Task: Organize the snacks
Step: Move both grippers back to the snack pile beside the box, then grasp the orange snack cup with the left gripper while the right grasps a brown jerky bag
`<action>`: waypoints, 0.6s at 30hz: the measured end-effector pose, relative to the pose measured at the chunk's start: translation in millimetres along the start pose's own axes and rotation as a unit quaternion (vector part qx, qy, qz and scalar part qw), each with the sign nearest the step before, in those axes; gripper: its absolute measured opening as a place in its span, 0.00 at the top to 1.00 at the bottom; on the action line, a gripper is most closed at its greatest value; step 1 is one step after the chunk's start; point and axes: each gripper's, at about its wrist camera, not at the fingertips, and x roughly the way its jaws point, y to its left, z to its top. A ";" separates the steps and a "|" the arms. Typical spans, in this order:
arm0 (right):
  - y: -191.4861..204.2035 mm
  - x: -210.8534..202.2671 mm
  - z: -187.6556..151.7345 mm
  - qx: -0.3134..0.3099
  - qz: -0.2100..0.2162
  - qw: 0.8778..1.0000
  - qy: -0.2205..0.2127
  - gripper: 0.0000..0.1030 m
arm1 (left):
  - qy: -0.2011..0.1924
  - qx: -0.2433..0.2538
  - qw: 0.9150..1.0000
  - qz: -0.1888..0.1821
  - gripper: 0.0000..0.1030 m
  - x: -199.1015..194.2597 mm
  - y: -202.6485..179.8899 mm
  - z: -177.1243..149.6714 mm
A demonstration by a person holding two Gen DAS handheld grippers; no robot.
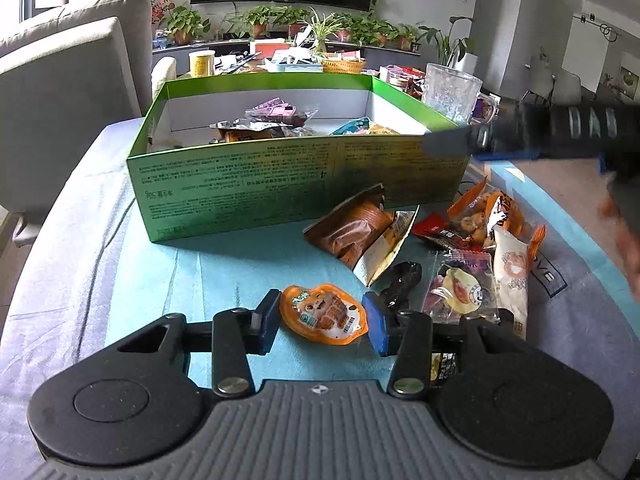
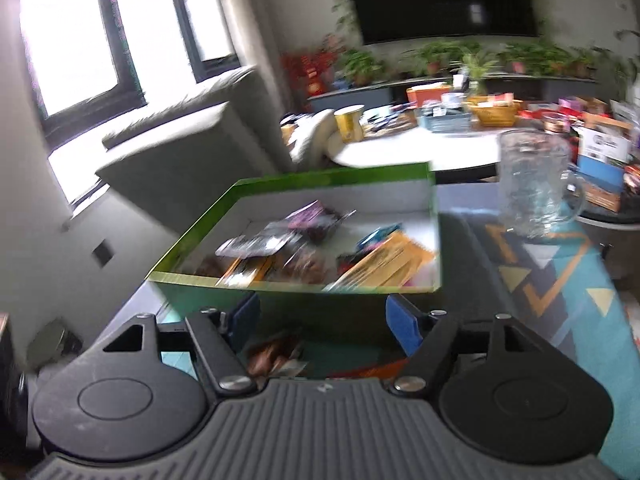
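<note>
A green box (image 1: 256, 184) with several snack packs inside stands on the blue cloth; it also shows in the right wrist view (image 2: 320, 176). My left gripper (image 1: 322, 322) is open, low over the cloth, its blue pads on either side of an orange snack pack (image 1: 324, 314) without squeezing it. Loose snacks lie to the right: a brown pack (image 1: 356, 236), a dark pack (image 1: 400, 284), a pink pack (image 1: 460, 284), an orange nut pack (image 1: 480, 216). My right gripper (image 2: 324, 320) is open and empty, held above the box's near wall. In the left wrist view it is a dark blur (image 1: 560, 128).
A glass mug (image 1: 450, 92) stands right of the box, also in the right wrist view (image 2: 532, 184). A grey sofa (image 1: 68, 92) is on the left. A cluttered white table (image 2: 420, 148) and potted plants (image 1: 264, 20) lie behind.
</note>
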 end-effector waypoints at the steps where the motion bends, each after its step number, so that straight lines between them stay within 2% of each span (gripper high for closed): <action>1: 4.8 2.5 -3.6 -0.013 0.006 1.000 0.009 0.26 | -0.002 0.001 1.000 0.002 0.60 -2.3 -0.1 -0.6; 6: 20.0 28.6 -13.4 -0.038 0.018 0.998 0.050 0.20 | -0.010 -0.001 1.000 0.015 0.60 -15.9 4.9 -3.8; 9: 25.8 43.5 -15.3 -0.045 0.013 0.997 0.061 0.20 | -0.016 -0.004 1.000 0.027 0.60 -25.9 10.3 -6.1; 14: 37.6 61.1 -16.0 -0.092 0.006 0.992 0.082 0.20 | -0.024 -0.011 0.999 0.036 0.60 -36.8 19.6 -9.1; 18: 40.2 74.2 -22.3 -0.102 -0.014 0.989 0.106 0.20 | -0.031 -0.019 0.998 0.042 0.60 -43.0 25.7 -8.6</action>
